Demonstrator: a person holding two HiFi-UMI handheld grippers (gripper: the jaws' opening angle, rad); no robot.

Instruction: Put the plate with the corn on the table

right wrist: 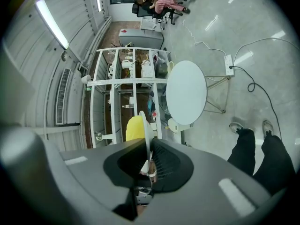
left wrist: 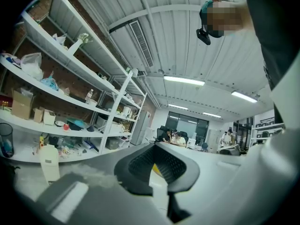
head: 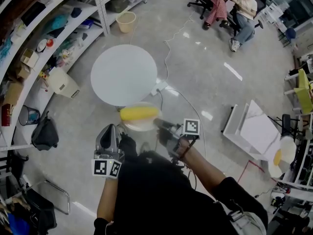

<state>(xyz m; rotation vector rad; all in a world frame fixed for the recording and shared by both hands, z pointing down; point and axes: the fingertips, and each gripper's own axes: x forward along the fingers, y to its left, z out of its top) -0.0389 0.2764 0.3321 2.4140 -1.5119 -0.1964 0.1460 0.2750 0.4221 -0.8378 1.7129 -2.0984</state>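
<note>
In the head view a yellow corn cob (head: 140, 113) lies on a pale round plate (head: 142, 125), held in the air above the floor, just short of the near rim of the round white table (head: 123, 75). My right gripper (head: 157, 123) is shut on the plate's right rim. Seen from the right gripper view, the plate (right wrist: 146, 130) stands edge-on between the pads of the right gripper (right wrist: 145, 161), with the corn (right wrist: 135, 128) on its left and the table (right wrist: 186, 92) beyond. My left gripper (head: 116, 129) sits close by the plate's left edge. From the left gripper view, the jaws of the left gripper (left wrist: 157, 172) stand close together, showing a yellow and white sliver between them.
Loaded shelves (head: 49, 38) run along the left, with a white box (head: 62, 82) and a black bag (head: 45, 133) on the floor below. A bin (head: 126, 21) stands beyond the table. A cable and power strip (head: 159, 87) lie by the table's foot. People sit at the far right (head: 230, 9).
</note>
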